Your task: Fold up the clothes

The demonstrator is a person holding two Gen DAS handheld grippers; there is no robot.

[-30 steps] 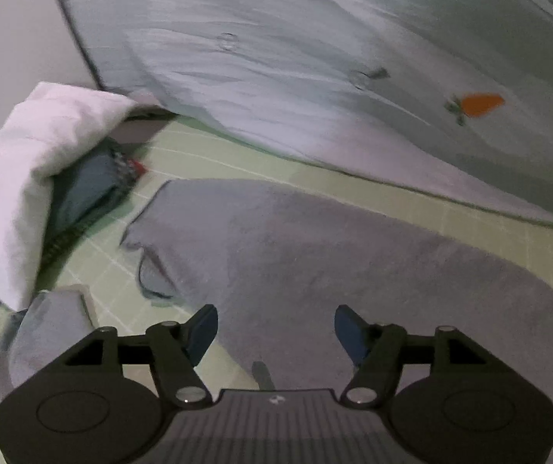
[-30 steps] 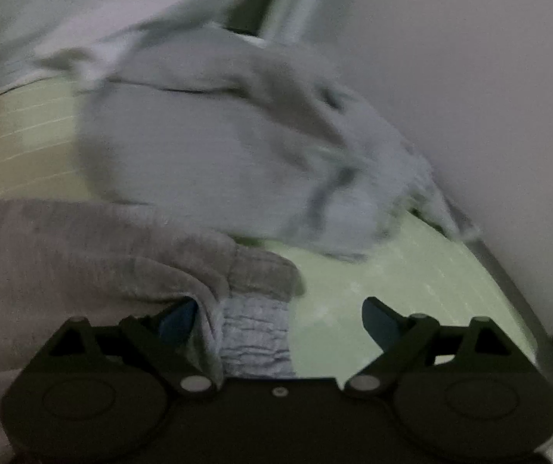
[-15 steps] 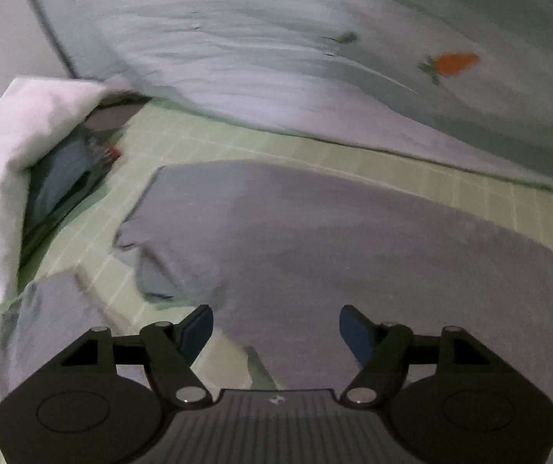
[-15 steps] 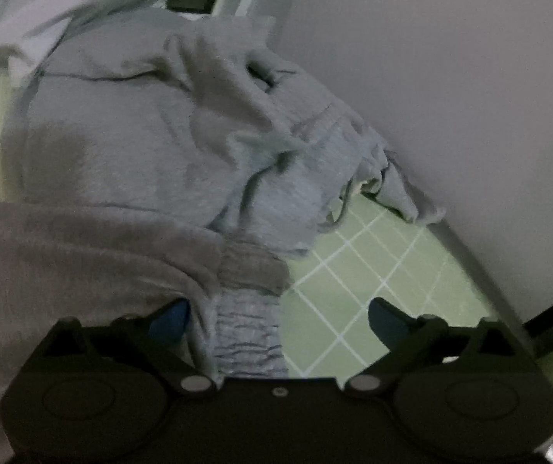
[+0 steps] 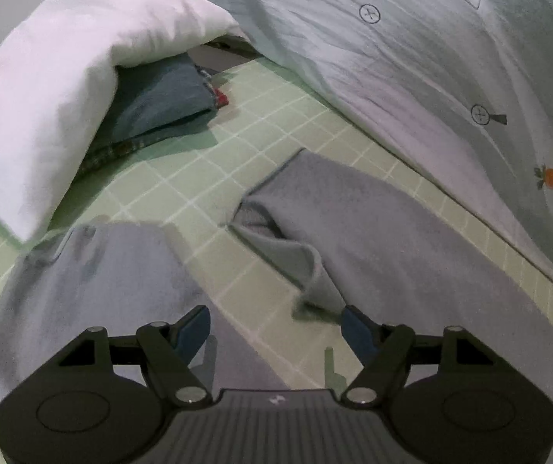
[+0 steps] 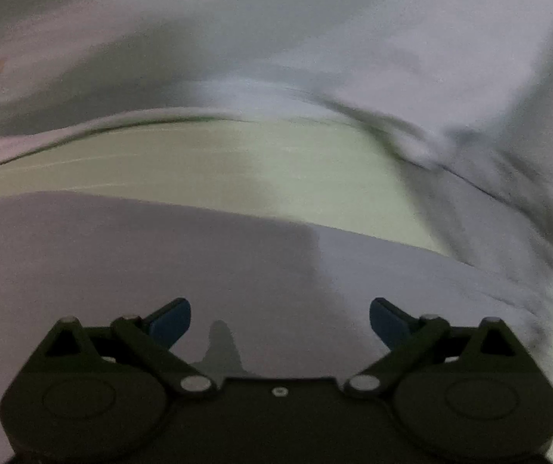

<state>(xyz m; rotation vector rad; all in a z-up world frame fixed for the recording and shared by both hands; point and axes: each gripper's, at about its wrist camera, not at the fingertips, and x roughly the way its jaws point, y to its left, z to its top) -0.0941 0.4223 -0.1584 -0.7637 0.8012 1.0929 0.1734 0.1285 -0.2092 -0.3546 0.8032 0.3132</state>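
Note:
A pair of grey trousers lies flat on the green checked sheet (image 5: 207, 162). One leg (image 5: 94, 270) runs to the lower left and the other leg (image 5: 412, 251) to the right, its cuff (image 5: 261, 224) turned over. My left gripper (image 5: 274, 328) hovers over the gap between the legs. Its jaws are closing with no cloth pinched between them, and the right fingertip (image 5: 354, 328) is close to a folded edge. In the blurred right wrist view my right gripper (image 6: 280, 321) hangs over flat grey cloth (image 6: 141, 263), with its jaws opening and nothing between them.
A white pillow (image 5: 64, 77) lies at the upper left over a folded blue-grey garment (image 5: 160, 104). A pale quilt with carrot prints (image 5: 412, 58) covers the far side. In the right wrist view the quilt (image 6: 276, 38) and a blurred pale heap (image 6: 489, 193) border the sheet (image 6: 199, 162).
The left gripper swept sideways from mid-garment to the leg ends, and the pillow looms larger. The right gripper left the waistband and the crumpled pale garment and now hangs over flat grey cloth.

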